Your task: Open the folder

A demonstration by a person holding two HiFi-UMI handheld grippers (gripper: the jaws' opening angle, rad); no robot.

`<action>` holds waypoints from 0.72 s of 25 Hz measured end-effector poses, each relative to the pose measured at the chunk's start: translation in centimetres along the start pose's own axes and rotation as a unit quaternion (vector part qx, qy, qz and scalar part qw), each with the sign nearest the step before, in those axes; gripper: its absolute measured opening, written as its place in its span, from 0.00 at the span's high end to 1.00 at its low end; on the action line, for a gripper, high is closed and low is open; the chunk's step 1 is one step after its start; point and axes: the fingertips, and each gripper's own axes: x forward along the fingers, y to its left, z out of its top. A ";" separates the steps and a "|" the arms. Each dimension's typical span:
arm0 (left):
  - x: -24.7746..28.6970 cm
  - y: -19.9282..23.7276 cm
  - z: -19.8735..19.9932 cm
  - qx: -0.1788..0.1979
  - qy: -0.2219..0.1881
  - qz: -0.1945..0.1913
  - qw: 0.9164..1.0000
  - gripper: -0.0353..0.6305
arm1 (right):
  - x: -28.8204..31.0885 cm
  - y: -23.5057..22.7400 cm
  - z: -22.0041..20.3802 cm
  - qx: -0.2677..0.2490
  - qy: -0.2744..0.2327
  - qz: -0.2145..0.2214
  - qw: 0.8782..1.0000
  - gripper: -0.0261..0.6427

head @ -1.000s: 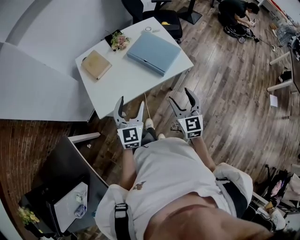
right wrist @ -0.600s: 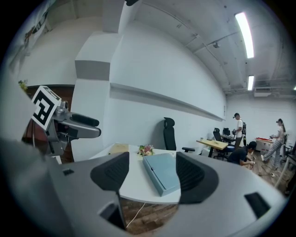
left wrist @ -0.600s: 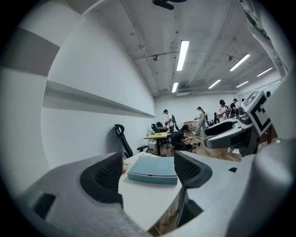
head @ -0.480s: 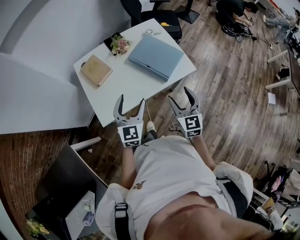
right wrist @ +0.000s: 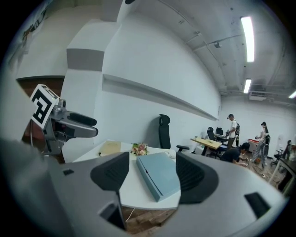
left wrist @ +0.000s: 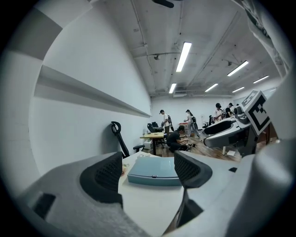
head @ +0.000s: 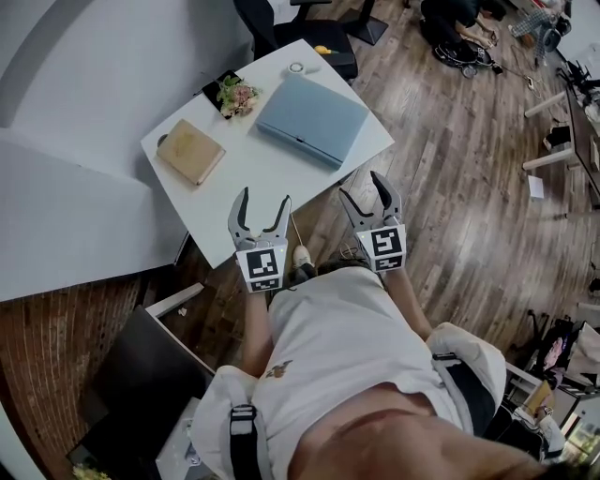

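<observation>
A closed light-blue folder [head: 312, 114] lies flat on the white table [head: 253, 173], toward its far right part. It also shows ahead between the jaws in the left gripper view, folder [left wrist: 152, 172], and in the right gripper view, folder [right wrist: 157, 175]. My left gripper [head: 261, 206] hangs open over the table's near edge, nothing between its fingers. My right gripper [head: 368, 193] is open too, just off the table's near right side above the floor. Both are well short of the folder.
A tan notebook [head: 190, 151] lies on the table's left part; a small flower arrangement [head: 233, 93] and a small round object [head: 297, 67] sit at its far edge. A black office chair [head: 314, 33] stands behind the table. People work farther back [head: 459, 23]. A dark desk [head: 141, 384] is at lower left.
Both grippers have come nearer the table; the left one now reaches over its near edge. Table and folder sit slightly nearer and more to the left in the head view.
</observation>
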 end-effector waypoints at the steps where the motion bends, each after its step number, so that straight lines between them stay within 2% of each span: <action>1: 0.2 0.3 -0.1 -0.001 0.001 -0.002 1.000 0.40 | 0.2 0.0 0.0 0.000 0.002 -0.002 1.000 0.51; 18: 4.8 2.3 -0.3 -0.005 0.002 -0.023 1.000 0.41 | 4.0 -1.2 -0.1 0.006 0.018 -0.020 1.000 0.51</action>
